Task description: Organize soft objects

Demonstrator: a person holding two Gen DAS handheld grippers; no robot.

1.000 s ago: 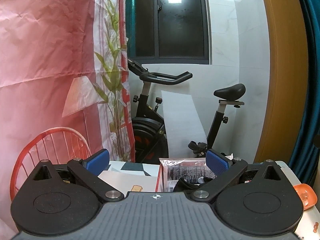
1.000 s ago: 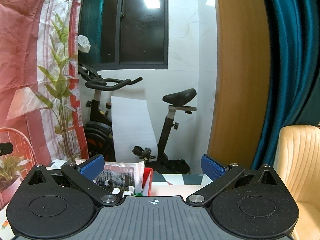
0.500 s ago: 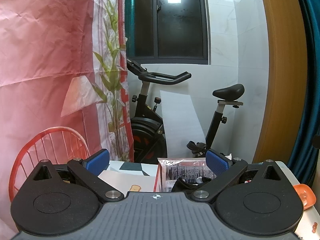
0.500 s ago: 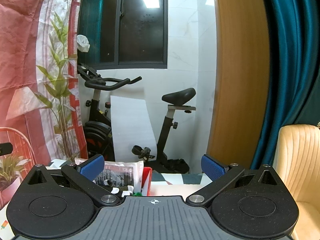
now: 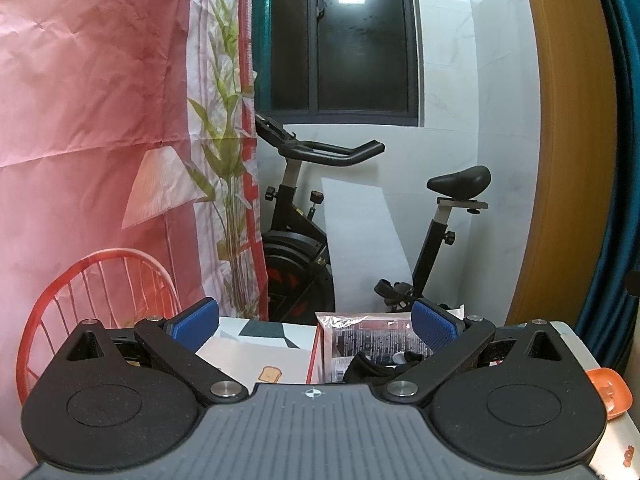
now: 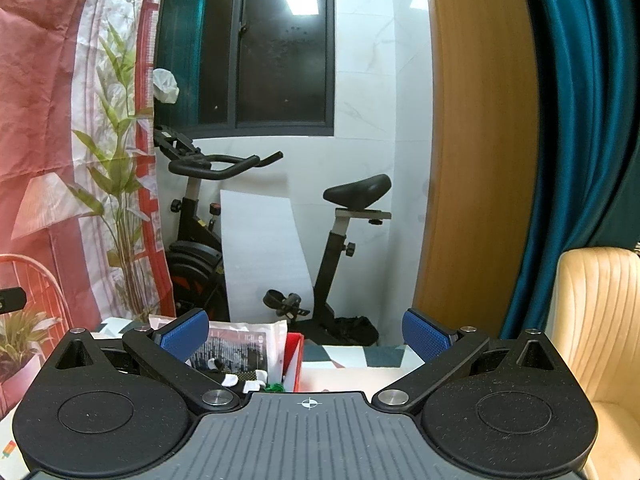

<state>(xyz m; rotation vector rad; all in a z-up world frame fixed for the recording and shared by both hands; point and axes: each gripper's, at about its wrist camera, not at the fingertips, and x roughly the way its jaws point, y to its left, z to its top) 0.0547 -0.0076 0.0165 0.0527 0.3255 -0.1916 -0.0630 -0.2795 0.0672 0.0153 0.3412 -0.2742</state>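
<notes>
Overall: both tools are raised level above the surface (image 5: 256, 360), looking out toward an exercise bike (image 5: 320, 216).
Left hand-held gripper (image 5: 316, 322): jaws spread wide, blue pads (image 5: 194, 322) well apart, nothing between them.
Right hand-held gripper (image 6: 306, 334): jaws equally wide, pads (image 6: 424, 336) holding nothing.
Where the soft things lie: a clear plastic packet (image 5: 368, 340) stands in a red box (image 5: 313, 354); in the left wrist view it sits just inside the right pad, below and beyond the fingertips, not touched.
Same packet, right wrist view: the packet (image 6: 244, 346) shows just past the left pad, with the red box wall (image 6: 295, 360) beside it.
Which way it points: the packet stands upright, its crimped top edge uppermost; how far down it reaches is hidden by the tool body.
How it looks: glossy, wrinkled film with a dark printed panel and small white text.
Other soft contents: dark fabric (image 5: 366, 368) bunched in front of the packet; white and black pieces (image 6: 236, 376) and a scrap of green (image 6: 276, 386) low in the box.
Off to the right: an orange dish (image 5: 610, 392) at the surface edge.
</notes>
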